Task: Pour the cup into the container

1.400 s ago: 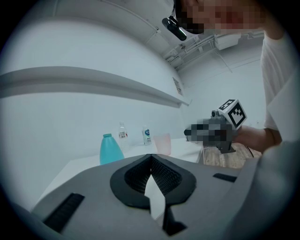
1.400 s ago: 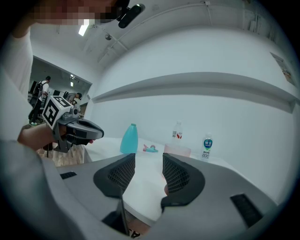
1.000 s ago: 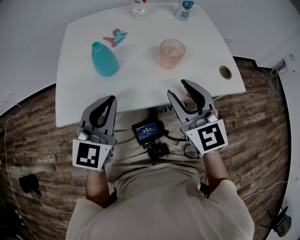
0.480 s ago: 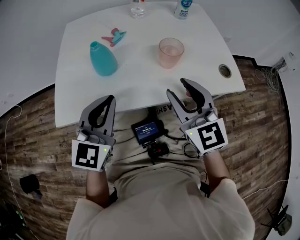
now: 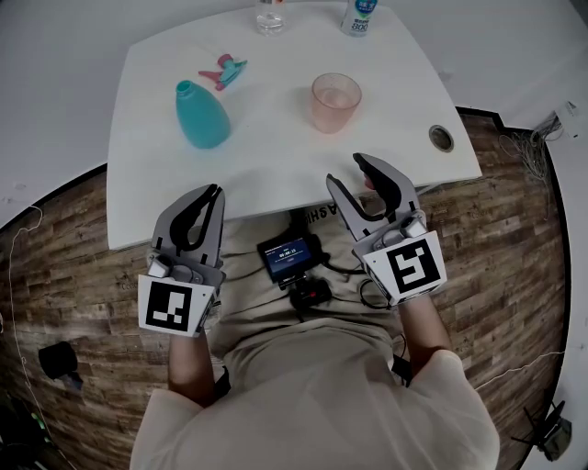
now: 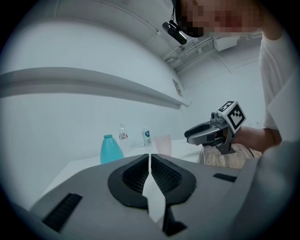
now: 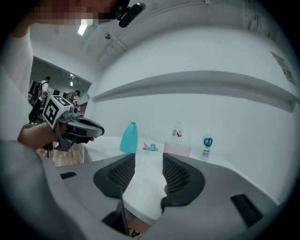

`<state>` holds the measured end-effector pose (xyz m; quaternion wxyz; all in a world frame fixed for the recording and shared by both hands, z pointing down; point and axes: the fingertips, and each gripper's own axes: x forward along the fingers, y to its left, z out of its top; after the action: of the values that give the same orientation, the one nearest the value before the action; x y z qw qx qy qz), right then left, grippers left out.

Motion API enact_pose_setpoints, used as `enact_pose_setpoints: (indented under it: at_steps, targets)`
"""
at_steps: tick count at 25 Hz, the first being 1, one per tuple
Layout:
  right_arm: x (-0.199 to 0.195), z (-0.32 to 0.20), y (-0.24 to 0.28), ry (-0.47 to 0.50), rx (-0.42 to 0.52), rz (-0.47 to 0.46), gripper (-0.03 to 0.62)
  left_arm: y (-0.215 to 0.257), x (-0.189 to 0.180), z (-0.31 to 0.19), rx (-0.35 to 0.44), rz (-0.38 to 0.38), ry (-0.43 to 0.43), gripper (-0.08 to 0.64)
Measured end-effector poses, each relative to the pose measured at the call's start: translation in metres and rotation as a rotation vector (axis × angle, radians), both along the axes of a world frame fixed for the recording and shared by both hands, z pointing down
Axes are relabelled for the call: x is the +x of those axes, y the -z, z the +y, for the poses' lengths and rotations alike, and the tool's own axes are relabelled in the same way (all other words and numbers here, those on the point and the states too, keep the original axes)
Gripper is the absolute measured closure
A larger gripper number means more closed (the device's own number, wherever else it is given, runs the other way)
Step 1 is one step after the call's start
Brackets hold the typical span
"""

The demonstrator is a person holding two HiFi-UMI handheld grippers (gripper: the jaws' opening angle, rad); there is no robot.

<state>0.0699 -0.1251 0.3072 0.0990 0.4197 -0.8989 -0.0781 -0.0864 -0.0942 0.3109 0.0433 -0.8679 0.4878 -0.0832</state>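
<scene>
Grey plastic jaws sit nearest, low in the head view. The left gripper is pinched down to a thin slit with nothing in it. The right gripper has its jaws a moderate way apart, and only bare tabletop shows between them. Both hover level at the near edge of the rounded white table, above the person's lap, where a small screen device rests. Neither touches anything, so I take the task as not yet begun.

Further up, right of centre, the pink translucent plastic cup stands upright, well apart from the jaws. How full it is I cannot tell. Over at the upper left the teal plastic bottle stands with its narrow neck uncapped. Just beyond it lies a pink-and-teal spray head. Two clear bottles stand at the far rim, top of the frame.

The right gripper is the closer one to the cup, so it looks the natural one to reach. It should widen first, since the cup looks broader than the present gap. It should then close on the wall around mid-height, gently, because thin plastic may flex and slop. The cup needs to stay upright on the way across. The bottle's mouth is small, so the left gripper would do well to open and steady the bottle. The cup's lip should come right over the neck before a slow tilt.
</scene>
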Motion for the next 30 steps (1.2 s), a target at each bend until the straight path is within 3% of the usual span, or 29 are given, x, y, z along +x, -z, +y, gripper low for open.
enact_pose_setpoints:
  at_steps: [30]
  targets:
    - [0.010,-0.010,0.001,-0.032,0.010,0.017,0.408,0.008,-0.014,-0.001,0.016,0.010,0.041,0.520]
